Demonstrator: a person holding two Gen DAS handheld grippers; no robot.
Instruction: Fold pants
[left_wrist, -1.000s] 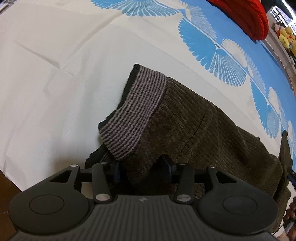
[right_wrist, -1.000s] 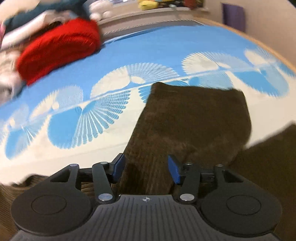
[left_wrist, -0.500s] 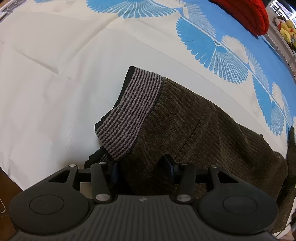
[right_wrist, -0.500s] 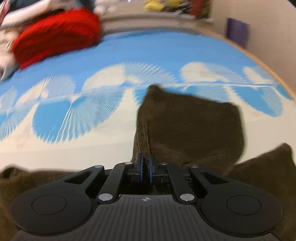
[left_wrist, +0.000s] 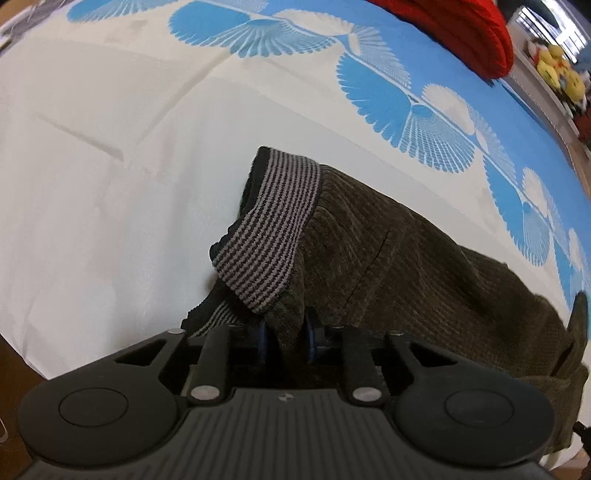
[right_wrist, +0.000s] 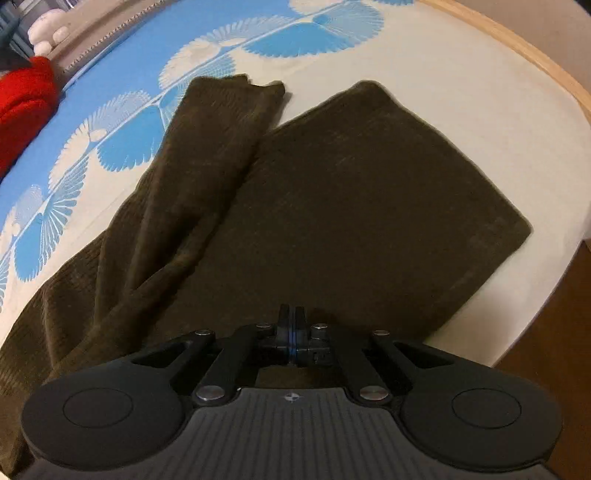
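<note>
Two grippers engaged. Left gripper (left_wrist: 286, 338): jaws just closing, fingers pinching pants (left_wrist: 388, 258) fabric beside striped waistband (left_wrist: 273, 229), near edge of bed (left_wrist: 110, 166). Right gripper (right_wrist: 291, 332): fingers pressed together at near edge of leg; whether fabric caught, cannot tell. Step: grasping for fold. Next: lift both ends evenly, lay one leg over other.

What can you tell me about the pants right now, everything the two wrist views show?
The pants are dark olive-brown, a ribbed, corduroy-like fabric, with a grey-and-black striped knit waistband that is flipped up and rumpled. They lie on a white and blue patterned sheet. One leg lies flat and broad; the other is bunched lengthwise beside it, overlapping its edge. The left gripper has just closed on a pinch of fabric below the waistband. The right gripper is shut over the flat leg; whether it holds cloth is unclear.
</note>
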